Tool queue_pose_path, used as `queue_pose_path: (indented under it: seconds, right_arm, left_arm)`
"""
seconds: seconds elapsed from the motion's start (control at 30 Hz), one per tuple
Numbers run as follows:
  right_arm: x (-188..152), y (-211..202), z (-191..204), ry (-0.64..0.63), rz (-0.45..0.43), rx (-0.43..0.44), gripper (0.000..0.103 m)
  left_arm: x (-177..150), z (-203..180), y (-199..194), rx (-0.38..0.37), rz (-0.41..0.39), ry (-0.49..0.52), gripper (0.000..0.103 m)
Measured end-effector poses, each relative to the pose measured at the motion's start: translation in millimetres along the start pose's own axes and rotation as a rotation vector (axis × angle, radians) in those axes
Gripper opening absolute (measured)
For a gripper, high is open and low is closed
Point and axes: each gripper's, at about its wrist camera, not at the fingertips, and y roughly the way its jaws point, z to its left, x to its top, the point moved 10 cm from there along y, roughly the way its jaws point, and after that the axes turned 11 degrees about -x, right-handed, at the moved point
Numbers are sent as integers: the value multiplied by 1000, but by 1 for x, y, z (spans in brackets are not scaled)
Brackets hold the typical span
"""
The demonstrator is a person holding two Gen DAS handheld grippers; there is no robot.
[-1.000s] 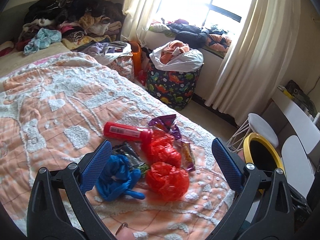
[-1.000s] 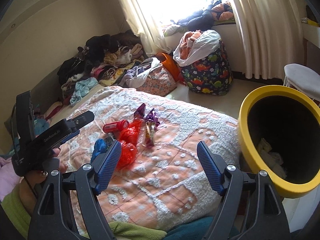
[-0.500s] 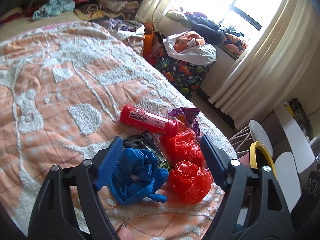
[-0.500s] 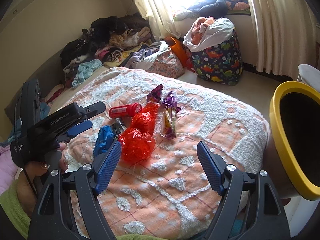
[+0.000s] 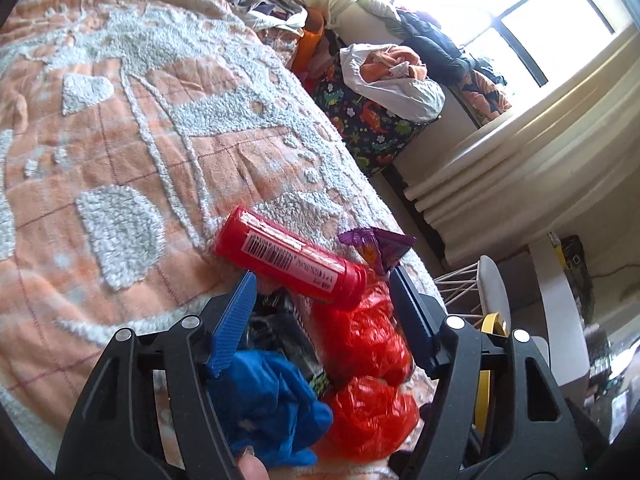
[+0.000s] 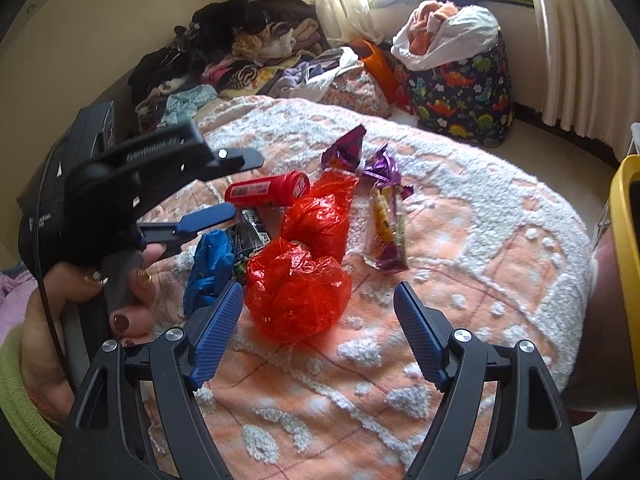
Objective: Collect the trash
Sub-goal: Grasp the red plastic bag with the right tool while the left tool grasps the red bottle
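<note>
Trash lies in a heap on the orange and white bedspread (image 6: 460, 216): a red tube (image 5: 290, 258) (image 6: 267, 191), two crumpled red plastic bags (image 6: 298, 290) (image 5: 370, 414), a blue glove (image 5: 272, 404) (image 6: 210, 266), purple snack wrappers (image 6: 384, 216) (image 5: 374, 246) and a dark wrapper (image 6: 252, 228). My left gripper (image 5: 322, 284) is open, low over the heap, its tips beside the red tube's capped end. It also shows in the right wrist view (image 6: 236, 186). My right gripper (image 6: 318, 300) is open and empty, just before the near red bag. A yellow bin (image 6: 628, 248) stands at the bed's right edge.
A dinosaur-print laundry basket (image 6: 460, 80) with clothes stands on the floor by the curtains. Piles of clothes (image 6: 240, 52) cover the bed's far end. A white stool (image 5: 494, 292) and a desk (image 5: 556, 316) stand to the right of the bed.
Both grippers have moved forward and down toward the trash heap. The left gripper now reaches the red tube; the right one has closed in on the near red bag.
</note>
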Motion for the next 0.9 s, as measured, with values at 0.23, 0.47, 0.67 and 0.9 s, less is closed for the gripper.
queue_pose_path:
  seconds: [0.23,0.47,0.67,0.9]
  right_arm:
    - [-12,13,8,1,69,68,21]
    - [-21,-12,15,-21,27,98,14]
    - [-22,-37,15,-47,-28,85,13]
    - [-23,-48,6,-43,-40,79,13]
  left_arm:
    - [3,16,20,26,20,-79,60]
    - [9,24,28,29,10,-129,59]
    - [12,26,35,86,7,-117,41]
    - [9,17,18,33,-24,-105,31]
